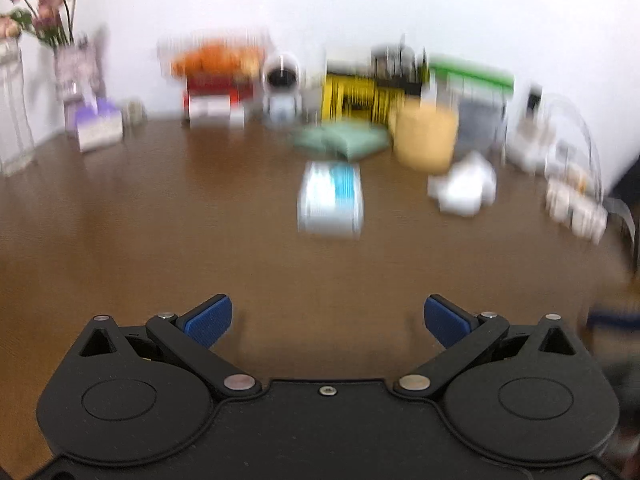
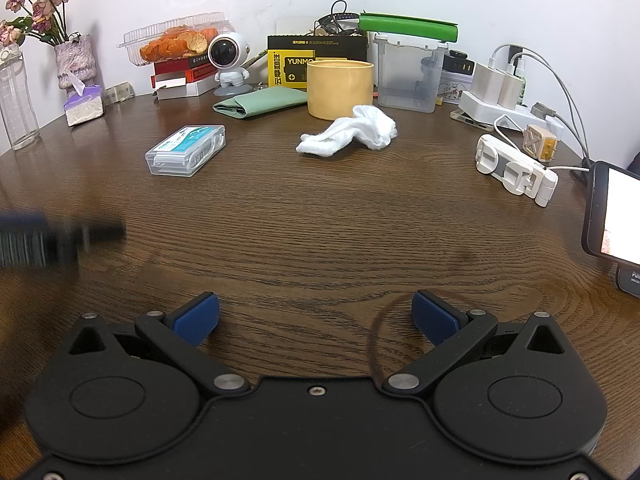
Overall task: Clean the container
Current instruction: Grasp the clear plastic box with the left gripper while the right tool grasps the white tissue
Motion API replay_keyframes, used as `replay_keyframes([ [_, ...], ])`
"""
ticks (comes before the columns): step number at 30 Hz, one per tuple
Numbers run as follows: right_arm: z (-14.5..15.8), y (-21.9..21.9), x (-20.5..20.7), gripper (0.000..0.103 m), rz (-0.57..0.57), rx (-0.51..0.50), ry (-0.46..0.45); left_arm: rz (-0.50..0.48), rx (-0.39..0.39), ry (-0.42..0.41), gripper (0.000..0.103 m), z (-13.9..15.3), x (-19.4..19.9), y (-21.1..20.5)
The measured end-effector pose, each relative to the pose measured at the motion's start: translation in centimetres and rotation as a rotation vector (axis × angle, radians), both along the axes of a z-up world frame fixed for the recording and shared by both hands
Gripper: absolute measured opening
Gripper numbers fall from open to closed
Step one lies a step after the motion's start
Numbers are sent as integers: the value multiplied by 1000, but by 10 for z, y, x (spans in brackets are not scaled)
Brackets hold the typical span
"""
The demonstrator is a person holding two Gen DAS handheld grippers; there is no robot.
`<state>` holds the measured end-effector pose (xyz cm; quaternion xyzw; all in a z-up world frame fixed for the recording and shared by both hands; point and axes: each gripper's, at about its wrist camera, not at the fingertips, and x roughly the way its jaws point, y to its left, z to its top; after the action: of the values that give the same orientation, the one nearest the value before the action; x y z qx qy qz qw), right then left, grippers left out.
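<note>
A dark wood-grain bench (image 2: 320, 220) stands against a white wall (image 2: 520, 0). Along its back edge sit a vase of dried flowers (image 2: 74, 60), a clamshell of orange snacks (image 2: 176, 38), an astronaut figure (image 2: 228, 60), a yellow-and-black box (image 2: 288, 62) and a clear bin with a green lid (image 2: 408, 68). A power strip (image 2: 508, 110) with chargers lies at the right, and a lit phone (image 2: 616, 216) stands at the right edge.

The yellow pot (image 2: 340, 88) stands upright near the back centre, its mouth facing up; it is round, with its axis vertical. A white cloth (image 2: 352, 132) lies crumpled just in front of it, with its bulk to the right. A green pouch (image 2: 260, 104) lies to the left of the pot, and a clear case (image 2: 186, 150) lies further left, long axis slanting toward the back right.

The left wrist view is motion-blurred; the pot (image 1: 426, 140) shows right of centre.

The left gripper (image 1: 328, 320) has its jaws spread wide, holding nothing, over bare bench. The right gripper (image 2: 316, 316) is likewise wide apart and empty above the wood. A dark blurred shape (image 2: 48, 240) enters at the left of the right wrist view.
</note>
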<state>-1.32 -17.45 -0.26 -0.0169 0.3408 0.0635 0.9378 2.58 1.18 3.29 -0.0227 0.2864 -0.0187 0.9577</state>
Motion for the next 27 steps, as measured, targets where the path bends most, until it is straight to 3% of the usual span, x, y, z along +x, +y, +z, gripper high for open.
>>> replay_keyframes([
  [4, -1, -1, 0, 103, 0, -1, 0, -18, 3, 44, 103, 8, 58, -6],
  [9, -1, -1, -2, 103, 0, 0, 0, -11, 106, 75, 103, -7, 111, -19],
  [11, -1, 0, -2, 103, 0, -1, 0, -8, 87, 93, 95, -13, 123, -18],
  [16, -1, 0, -1, 103, -1, -1, 0, 0, 71, 140, 78, -26, 130, -12],
  [19, -1, 0, -1, 103, -1, -1, 0, -13, 78, 113, 74, -30, 128, -11],
  [22, -1, 0, -1, 103, -1, -2, 0, -35, 75, 91, 57, -30, 129, -10],
  [27, -1, -1, -1, 103, 3, -3, 0, -122, 76, 80, 56, -27, 119, -8],
])
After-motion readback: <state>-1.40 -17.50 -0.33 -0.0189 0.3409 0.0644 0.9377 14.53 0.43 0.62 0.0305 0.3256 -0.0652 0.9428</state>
